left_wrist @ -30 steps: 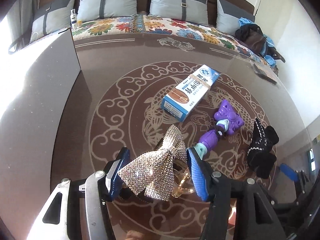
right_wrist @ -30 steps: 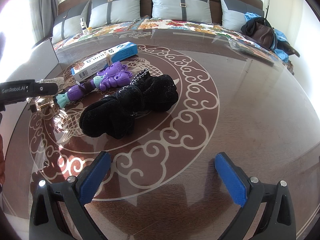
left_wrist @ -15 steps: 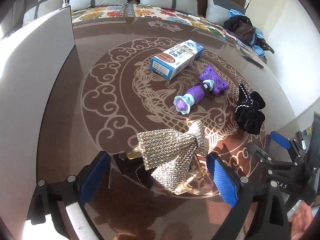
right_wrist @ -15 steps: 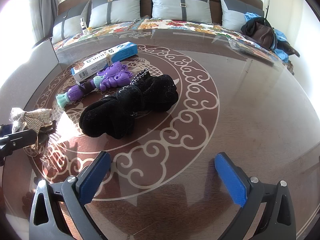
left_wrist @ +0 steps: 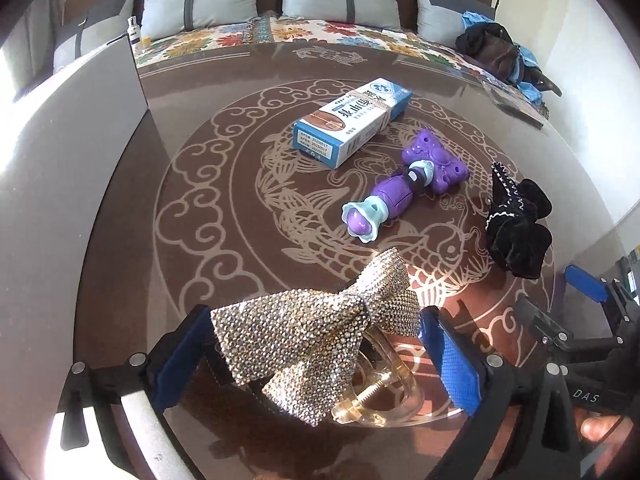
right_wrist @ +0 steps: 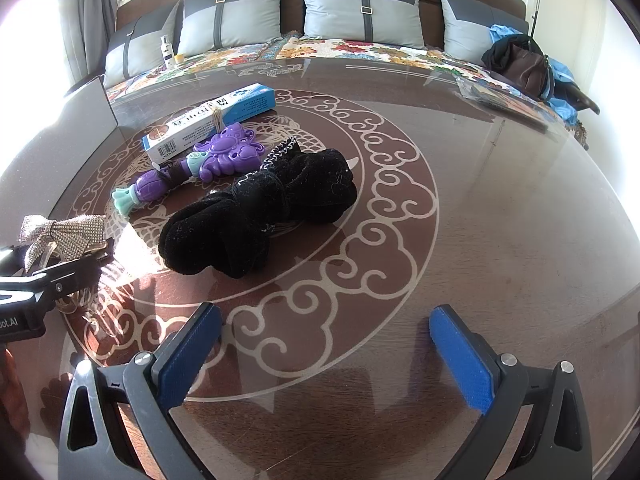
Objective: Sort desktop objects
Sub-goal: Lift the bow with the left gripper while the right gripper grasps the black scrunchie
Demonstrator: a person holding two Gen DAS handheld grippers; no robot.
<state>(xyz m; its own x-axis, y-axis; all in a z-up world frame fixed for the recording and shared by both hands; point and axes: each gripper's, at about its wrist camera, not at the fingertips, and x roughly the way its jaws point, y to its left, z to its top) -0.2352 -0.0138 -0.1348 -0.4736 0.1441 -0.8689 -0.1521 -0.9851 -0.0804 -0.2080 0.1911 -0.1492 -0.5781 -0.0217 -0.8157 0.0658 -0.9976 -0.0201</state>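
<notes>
A glittery rhinestone bow hair clip [left_wrist: 316, 336] lies on the glass table between the open blue pads of my left gripper [left_wrist: 312, 344], which do not touch it. It also shows at the left of the right wrist view [right_wrist: 64, 234]. Beyond it lie a purple toy [left_wrist: 404, 188], a blue and white box [left_wrist: 352, 120] and a black velvet scrunchie [left_wrist: 516, 228]. My right gripper [right_wrist: 324, 344] is open and empty above bare table, with the scrunchie [right_wrist: 260, 212], the purple toy [right_wrist: 200, 164] and the box [right_wrist: 208, 122] ahead to its left.
The brown patterned glass table [right_wrist: 500, 220] stands before a sofa with grey cushions [right_wrist: 360, 12]. A grey panel [left_wrist: 72, 128] stands at the table's left. A dark flat packet [right_wrist: 500, 100] lies at the far right edge. A bag [right_wrist: 520, 64] sits on the sofa.
My left gripper opened and let go of the rhinestone bow, which now lies on the table, then drew back slightly. The right gripper has not moved.
</notes>
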